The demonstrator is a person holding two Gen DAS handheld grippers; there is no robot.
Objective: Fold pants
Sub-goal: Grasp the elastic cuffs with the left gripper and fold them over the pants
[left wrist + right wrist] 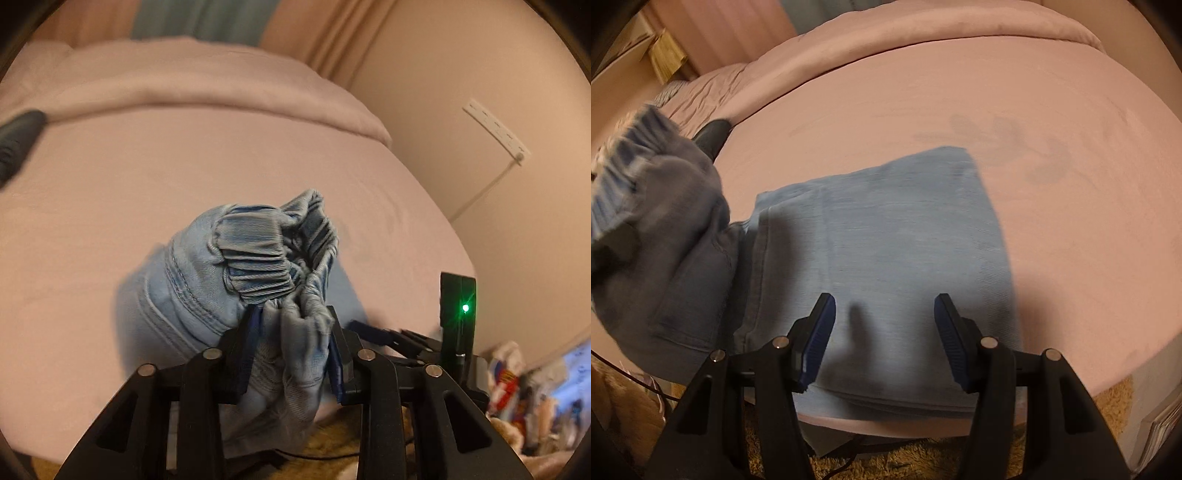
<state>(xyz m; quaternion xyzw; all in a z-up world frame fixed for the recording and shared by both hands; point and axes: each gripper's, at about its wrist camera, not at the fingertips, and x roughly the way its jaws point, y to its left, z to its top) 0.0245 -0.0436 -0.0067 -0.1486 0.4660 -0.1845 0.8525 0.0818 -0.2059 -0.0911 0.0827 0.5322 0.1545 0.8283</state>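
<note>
A pink-sheeted bed (1052, 229) fills both views, its surface running back to a rolled pink duvet (207, 92) along the far side. On it lie the light blue pants (886, 240), and the 2 cameras show quite different parts of them. The right wrist view shows what the left cannot: a broad, flat, folded panel of the denim lying near the bed's front edge, its layered fold edge facing the camera, with a darker bunched part of the same garment raised at the far left of the frame. The left wrist view shows that raised part close up: the gathered elastic waistband (266, 251) stands up in ruffles above the sheet, with stitched seams running down the cloth beside it. Only this view shows the cream wall (480, 110) with a white strip and cord, and a heap of coloured items (524, 384) on the floor at lower right. A tan shaggy rug (1108, 406) appears below the bed edge. The right gripper (884, 332) hovers over the flat panel with its 2 blue-padded fingers spread wide, nothing between them. The left gripper (293, 354) pinches a wad of the pants' cloth just below the waistband.
</note>
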